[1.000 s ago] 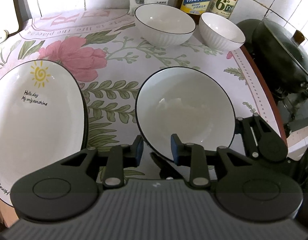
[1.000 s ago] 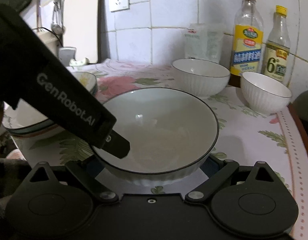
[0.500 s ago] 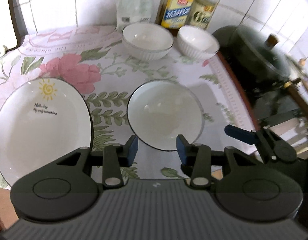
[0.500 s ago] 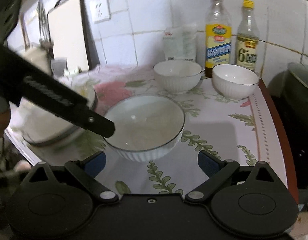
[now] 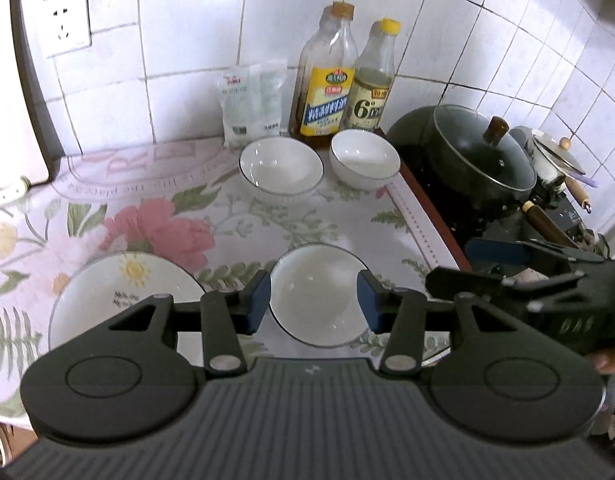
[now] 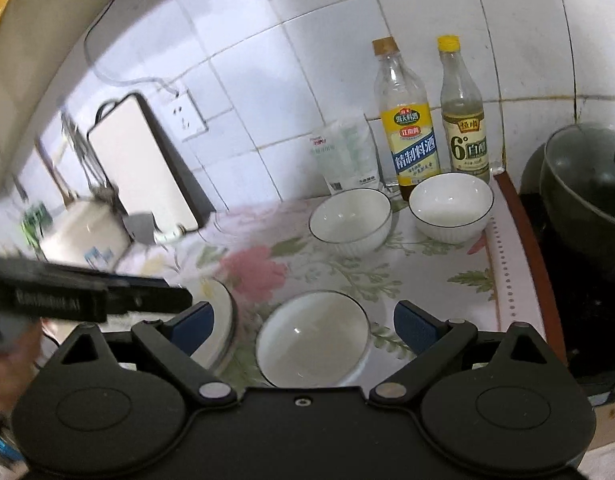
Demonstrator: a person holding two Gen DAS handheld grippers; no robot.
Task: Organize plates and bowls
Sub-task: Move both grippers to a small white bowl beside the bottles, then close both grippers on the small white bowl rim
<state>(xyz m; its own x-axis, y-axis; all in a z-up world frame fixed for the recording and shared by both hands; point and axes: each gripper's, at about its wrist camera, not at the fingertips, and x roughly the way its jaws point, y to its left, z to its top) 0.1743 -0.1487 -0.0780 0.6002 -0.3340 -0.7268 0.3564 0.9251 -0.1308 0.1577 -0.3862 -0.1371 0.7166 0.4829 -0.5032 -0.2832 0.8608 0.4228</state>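
Note:
A white bowl with a dark rim (image 5: 317,296) (image 6: 312,338) sits near the front of the flowered counter. A stack of plates, the top one with a sun drawing (image 5: 123,300) (image 6: 221,332), stands to its left. Two more white bowls stand at the back: a wider one (image 5: 281,170) (image 6: 349,220) and a smaller one (image 5: 365,158) (image 6: 450,204). My left gripper (image 5: 313,300) is open and empty, raised above the near bowl. My right gripper (image 6: 303,324) is open and empty, also raised above it.
Two bottles (image 5: 327,80) (image 5: 373,80) and a white packet (image 5: 251,104) stand against the tiled wall. A dark lidded wok (image 5: 475,160) sits on the stove at right. A cutting board (image 6: 143,164) and a white appliance (image 6: 83,232) stand at left.
Both grippers have pulled up and back from the near bowl, which stays on the counter. The left gripper's fingers have opened wider.

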